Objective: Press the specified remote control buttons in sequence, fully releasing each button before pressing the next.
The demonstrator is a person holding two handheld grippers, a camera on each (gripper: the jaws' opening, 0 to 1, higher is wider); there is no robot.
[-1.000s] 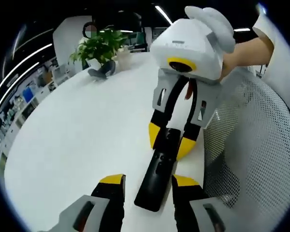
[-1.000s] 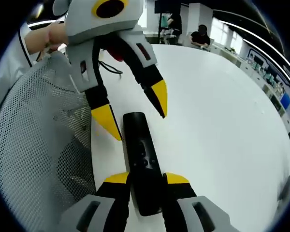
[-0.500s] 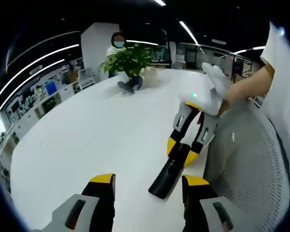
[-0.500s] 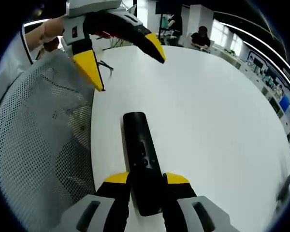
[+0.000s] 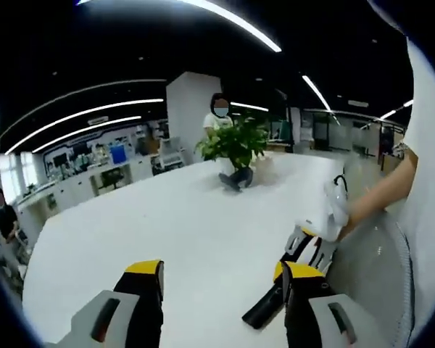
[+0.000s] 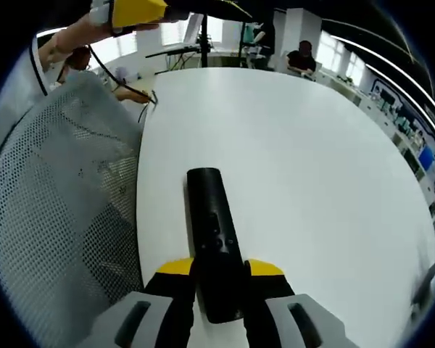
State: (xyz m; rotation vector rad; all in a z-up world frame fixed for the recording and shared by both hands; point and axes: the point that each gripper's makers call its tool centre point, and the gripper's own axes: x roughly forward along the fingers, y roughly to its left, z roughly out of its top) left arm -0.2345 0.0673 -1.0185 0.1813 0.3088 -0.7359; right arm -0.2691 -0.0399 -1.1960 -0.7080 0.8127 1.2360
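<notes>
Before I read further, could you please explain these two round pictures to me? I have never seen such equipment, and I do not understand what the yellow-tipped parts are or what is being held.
There is no robot here. A person holds a hand-held gripper in each hand, and each gripper carries a fisheye camera looking along its own two yellow-tipped jaws, so each picture is round.

In the right gripper view, the right gripper is closed on a black remote control, which lies lengthwise on a white table. A grey mesh chair back stands at the table's edge.

In the left gripper view, the left gripper is raised above the table with its jaws apart, holding nothing. Ahead of it you see the same remote and the right gripper from the other side, and a potted plant farther along the table. People sit or stand in the office behind.
</notes>
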